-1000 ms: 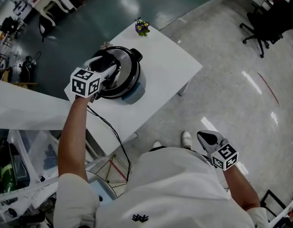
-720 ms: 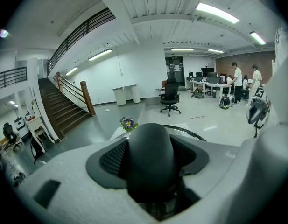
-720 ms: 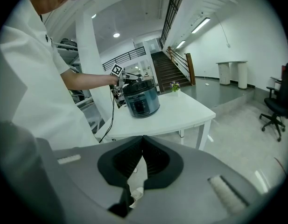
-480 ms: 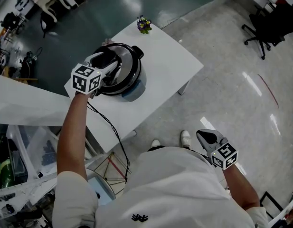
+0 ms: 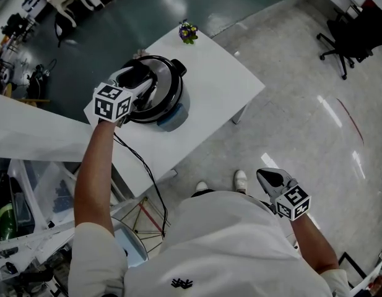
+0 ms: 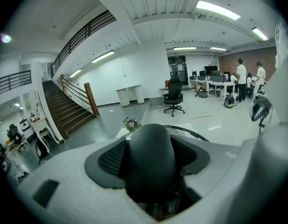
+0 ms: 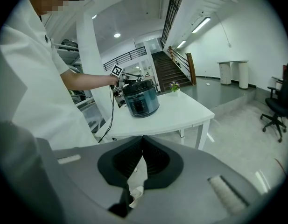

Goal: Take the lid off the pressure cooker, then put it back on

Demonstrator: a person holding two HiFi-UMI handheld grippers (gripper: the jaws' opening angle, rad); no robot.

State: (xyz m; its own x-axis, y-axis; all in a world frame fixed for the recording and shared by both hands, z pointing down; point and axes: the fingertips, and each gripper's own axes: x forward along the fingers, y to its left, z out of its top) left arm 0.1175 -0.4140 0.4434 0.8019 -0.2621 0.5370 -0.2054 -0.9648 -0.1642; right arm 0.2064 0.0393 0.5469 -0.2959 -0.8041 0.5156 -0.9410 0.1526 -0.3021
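Observation:
The pressure cooker (image 5: 171,111) stands on the white table (image 5: 218,98), its shiny lid (image 5: 164,86) on top. My left gripper (image 5: 140,79) reaches over the lid. In the left gripper view the lid's black knob handle (image 6: 150,158) fills the gap between the ribbed pads (image 6: 113,157), which touch it on both sides while the jaws are opening slightly. My right gripper (image 5: 269,178) hangs low beside the person's body, away from the table. It is shut and holds nothing, its pads meeting at the tips (image 7: 143,139). The cooker (image 7: 140,99) shows far off in the right gripper view.
A small pot of purple flowers (image 5: 187,33) sits at the table's far corner. A black cable (image 5: 141,166) runs from the cooker off the table's near edge. Shelving and clutter stand at the lower left, an office chair (image 5: 348,30) at the far right.

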